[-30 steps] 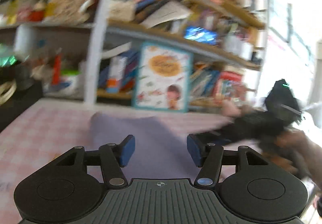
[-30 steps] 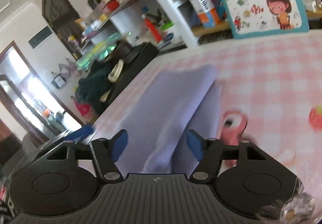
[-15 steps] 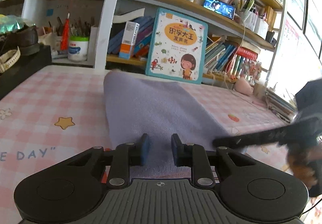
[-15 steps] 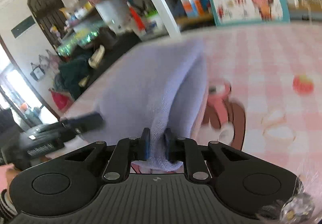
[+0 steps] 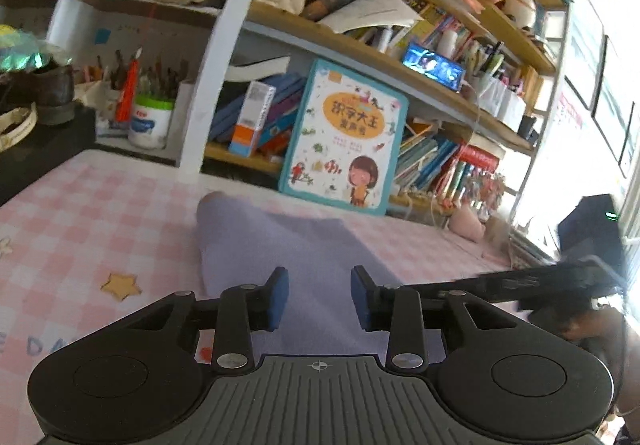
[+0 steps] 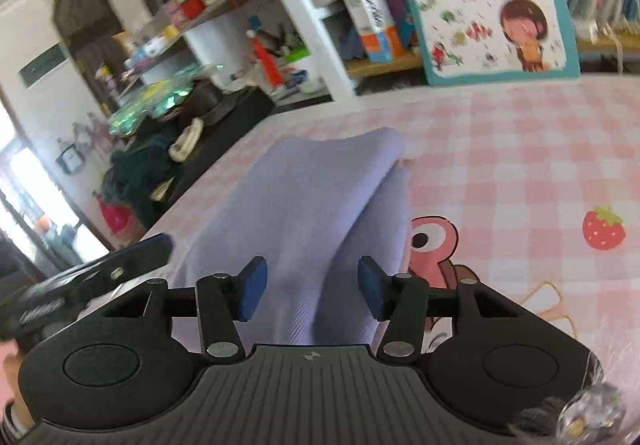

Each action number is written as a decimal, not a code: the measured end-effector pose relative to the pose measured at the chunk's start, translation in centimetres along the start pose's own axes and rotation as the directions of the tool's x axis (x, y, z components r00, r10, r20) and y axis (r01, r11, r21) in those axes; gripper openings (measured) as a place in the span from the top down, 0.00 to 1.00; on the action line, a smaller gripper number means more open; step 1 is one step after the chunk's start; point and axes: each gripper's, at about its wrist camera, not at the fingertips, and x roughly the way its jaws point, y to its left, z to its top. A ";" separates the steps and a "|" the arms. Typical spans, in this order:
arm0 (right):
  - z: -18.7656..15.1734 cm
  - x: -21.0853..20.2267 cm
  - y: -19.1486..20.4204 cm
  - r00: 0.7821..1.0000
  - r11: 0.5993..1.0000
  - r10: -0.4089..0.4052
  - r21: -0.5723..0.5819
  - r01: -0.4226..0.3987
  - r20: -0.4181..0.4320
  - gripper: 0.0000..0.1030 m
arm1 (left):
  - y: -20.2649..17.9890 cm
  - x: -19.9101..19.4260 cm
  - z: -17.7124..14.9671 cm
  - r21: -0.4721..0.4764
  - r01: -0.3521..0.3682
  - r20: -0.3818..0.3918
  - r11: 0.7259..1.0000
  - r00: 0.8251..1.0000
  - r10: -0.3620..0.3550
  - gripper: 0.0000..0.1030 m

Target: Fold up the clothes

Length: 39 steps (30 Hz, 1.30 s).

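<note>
Bright daylight floods in from a blown-out white window (image 5: 600, 57) to the right of the left tool, washing out detail there. Fisheye bending curves the cluttered wooden bookshelf (image 5: 360, 57) and darkens the corners. The right wrist view is motion-smeared, especially the teal-bordered picture book (image 6: 492, 1) ahead; soft shadows lie under the folded lilac knit cloth (image 6: 320, 205).

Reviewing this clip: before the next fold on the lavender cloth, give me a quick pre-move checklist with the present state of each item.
1. left gripper clear of the cloth: ok, jaws opening, blue pads not pressing the fabric.
2. right gripper clear of the cloth: ok, jaws opening, cloth lies under the gap, not pinched.
3. lavender cloth resting on the checked tablecloth: ok, already doubled over, upper layer over a lower one.
4. Fold edges aligned: not ok, lower layer peeks out on the right side.
5. Near edge of the cloth reachable: cannot tell, hidden behind both gripper bodies.
6. Picture book away from the cloth: ok.
</note>
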 end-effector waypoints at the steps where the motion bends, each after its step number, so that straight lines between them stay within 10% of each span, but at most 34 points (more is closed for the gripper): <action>1: 0.1 0.6 -0.4 1.000 1.000 -0.001 0.022 0.001 -0.014 0.65 | -0.3 0.4 -0.1 0.013 0.000 -0.015 1.000 1.000 0.000 0.67; 2: 0.1 1.1 -0.6 0.999 0.999 0.013 0.030 -0.012 -0.030 0.83 | -0.5 0.9 -0.4 0.025 -0.006 -0.040 1.000 0.999 0.007 0.67; 4: -0.2 0.5 0.4 0.999 0.999 0.030 -0.017 -0.030 -0.010 0.88 | -0.5 1.8 -1.2 0.028 -0.025 -0.081 0.999 0.996 0.027 0.67; 16: -1.3 0.3 -0.2 0.999 0.999 -0.014 -0.041 0.013 -0.031 0.90 | 0.9 1.2 -0.9 -0.040 0.025 -0.089 0.999 0.996 -0.029 0.66; 19: -1.0 -0.7 0.0 0.999 0.999 -0.029 -0.041 0.029 -0.023 0.65 | 0.9 0.4 0.1 -0.019 0.020 -0.073 1.000 0.997 -0.021 0.60; 22: -0.6 -2.5 -0.4 0.999 0.999 -0.035 -0.011 0.035 0.018 0.32 | 2.0 -0.1 1.4 -0.033 0.021 -0.060 0.999 0.998 -0.023 0.30; 26: -0.3 -3.1 -2.2 0.995 0.992 -0.103 0.075 0.103 -0.004 0.14 | 4.5 0.8 2.2 -0.107 0.006 -0.109 0.994 0.994 -0.018 0.14; 34: -0.8 -0.8 -4.4 0.995 0.976 0.011 0.217 0.011 -0.101 0.15 | 7.8 5.8 0.8 -0.246 -0.015 -0.264 0.969 0.963 -0.052 0.14; 39: -0.5 1.2 -3.4 0.990 0.976 0.065 0.213 -0.037 -0.128 0.42 | 8.1 6.9 0.4 -0.320 0.037 -0.256 0.947 0.959 -0.124 0.27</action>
